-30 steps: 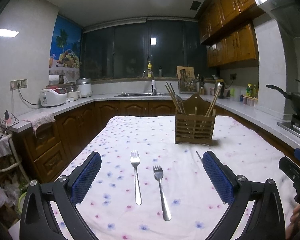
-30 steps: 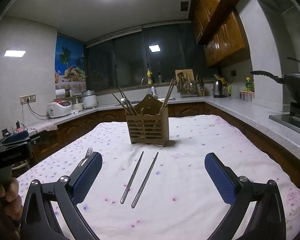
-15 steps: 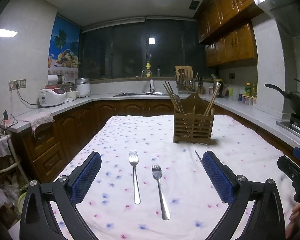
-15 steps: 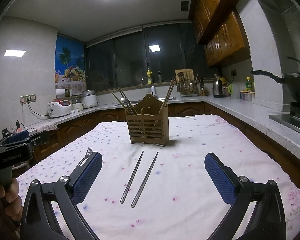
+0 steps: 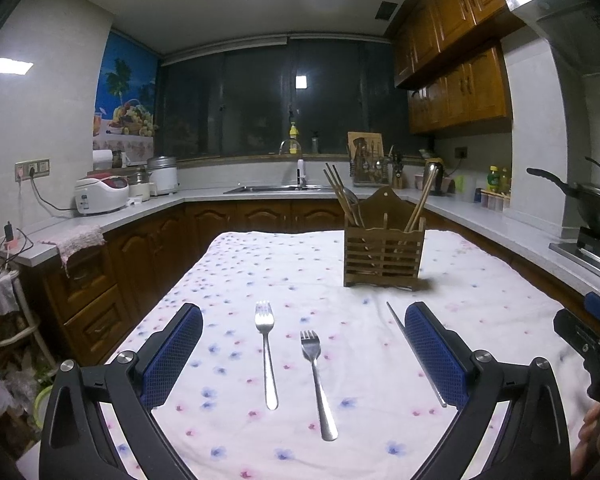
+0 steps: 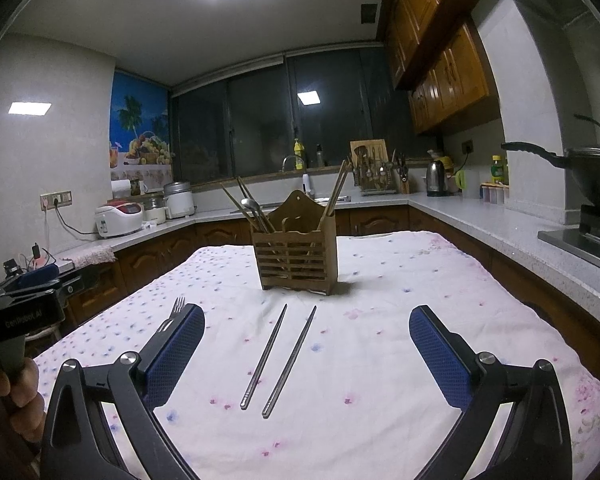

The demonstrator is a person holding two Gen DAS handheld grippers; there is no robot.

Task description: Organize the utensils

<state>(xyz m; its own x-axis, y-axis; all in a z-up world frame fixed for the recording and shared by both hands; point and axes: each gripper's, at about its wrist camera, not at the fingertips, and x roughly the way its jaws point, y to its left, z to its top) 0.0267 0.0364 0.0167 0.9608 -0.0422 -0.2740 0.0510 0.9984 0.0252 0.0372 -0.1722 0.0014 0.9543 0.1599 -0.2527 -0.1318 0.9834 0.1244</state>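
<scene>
Hovering above the near edge of the cloth-covered table point(image 5: 480, 280), the left gripper point(image 5: 302, 350) gapes wide over two forks point(image 5: 292, 360), while the right gripper point(image 6: 306, 354), equally wide and empty, frames two metal chopsticks point(image 6: 278, 354). Further back, toward the far edge, stands the wooden utensil holder point(image 6: 296, 258). Thin, flat metal on soft cloth may slip the pads or drag fabric up.

I hold my left black, blue-padded tongs point(image 5: 303, 350) and my right black, blue-padded tongs point(image 6: 307, 354) level, both spread wide, gripping nothing.
</scene>
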